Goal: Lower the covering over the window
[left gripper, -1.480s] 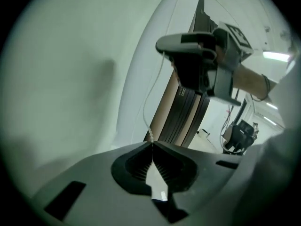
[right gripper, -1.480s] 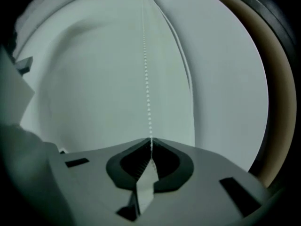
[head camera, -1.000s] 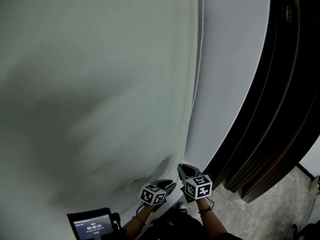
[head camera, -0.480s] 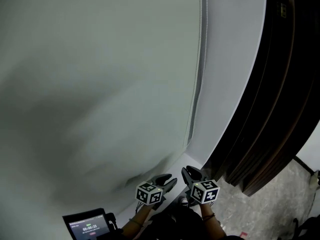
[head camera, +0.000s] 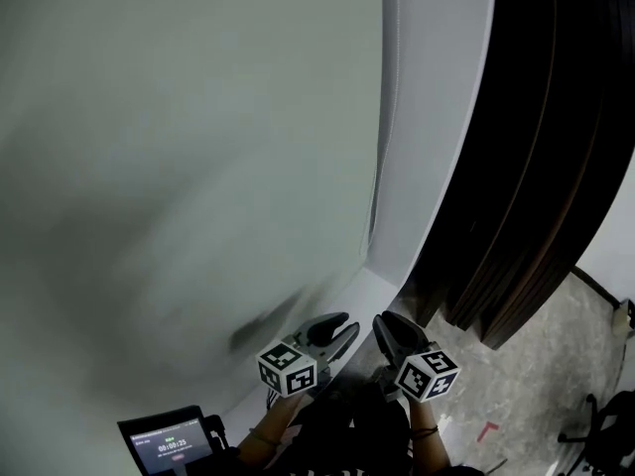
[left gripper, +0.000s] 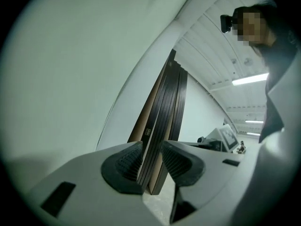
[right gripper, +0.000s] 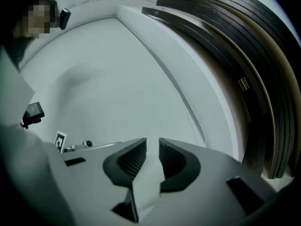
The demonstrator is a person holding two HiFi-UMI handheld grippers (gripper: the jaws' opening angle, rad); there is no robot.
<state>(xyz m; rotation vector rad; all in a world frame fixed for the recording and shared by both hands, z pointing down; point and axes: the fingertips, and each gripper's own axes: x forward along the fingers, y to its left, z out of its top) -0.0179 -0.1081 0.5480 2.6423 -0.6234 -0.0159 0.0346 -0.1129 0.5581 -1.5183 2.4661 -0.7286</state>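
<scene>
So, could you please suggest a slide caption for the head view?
Left claw and right claw, both open and empty, low before the white blind; dark panels stand at right.

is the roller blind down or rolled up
Down: the roller blind hangs as one plain sheet reaching the sill; no glass shows in the head view.

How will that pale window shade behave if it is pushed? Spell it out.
The shade probably yields like floppy fabric: what looks like a soft crease shows low down. Its surface is smooth and flat, so a grip would likely slide. It looks thin at its right edge, so it is probably light.
</scene>
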